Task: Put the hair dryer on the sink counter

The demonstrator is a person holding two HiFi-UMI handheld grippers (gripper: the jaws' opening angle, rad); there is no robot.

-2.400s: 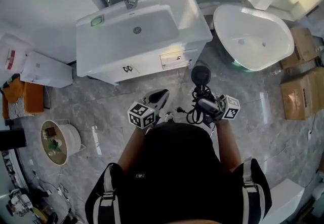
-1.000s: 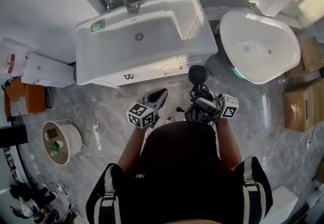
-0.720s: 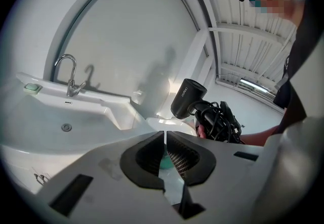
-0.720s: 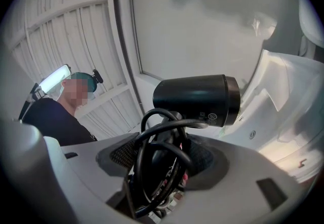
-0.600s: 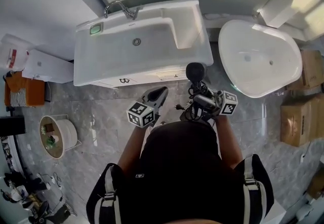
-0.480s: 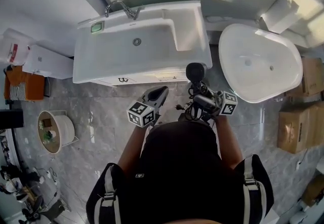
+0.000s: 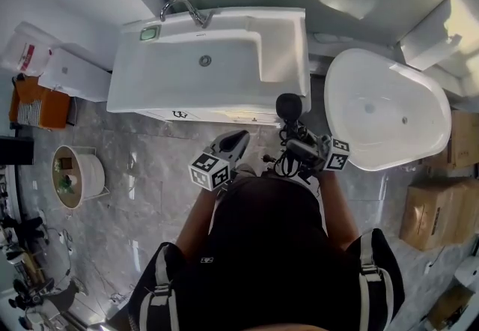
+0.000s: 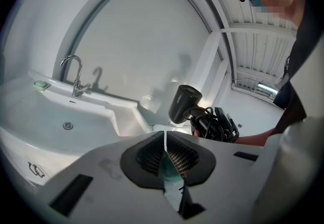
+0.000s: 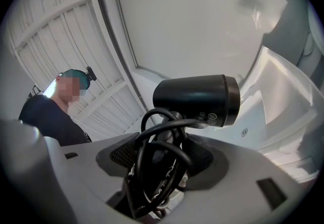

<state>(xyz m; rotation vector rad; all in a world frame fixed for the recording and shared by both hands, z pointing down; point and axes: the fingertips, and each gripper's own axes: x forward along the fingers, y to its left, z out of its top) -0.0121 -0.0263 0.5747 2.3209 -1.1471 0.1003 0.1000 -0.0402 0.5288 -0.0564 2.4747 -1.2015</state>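
Grey marble floor (image 7: 150, 172) below, and the white sink unit is right in front of me, faucet (image 7: 183, 9) at the back, the flat sink counter (image 7: 284, 45) right of the bowl. It's closer than a couple of seconds back: then the hair dryer (image 7: 289, 107) hung over open floor, now its black head sits at the unit's front edge, beside the bathtub (image 7: 389, 120). It's in the air, not set down. My right gripper (image 7: 297, 136) is clamped on the handle, with the cord (image 9: 157, 167) looped around it (a proper tangle). The left gripper (image 7: 238, 144) hovers alongside, jaws pressed together on nothing, same as before.
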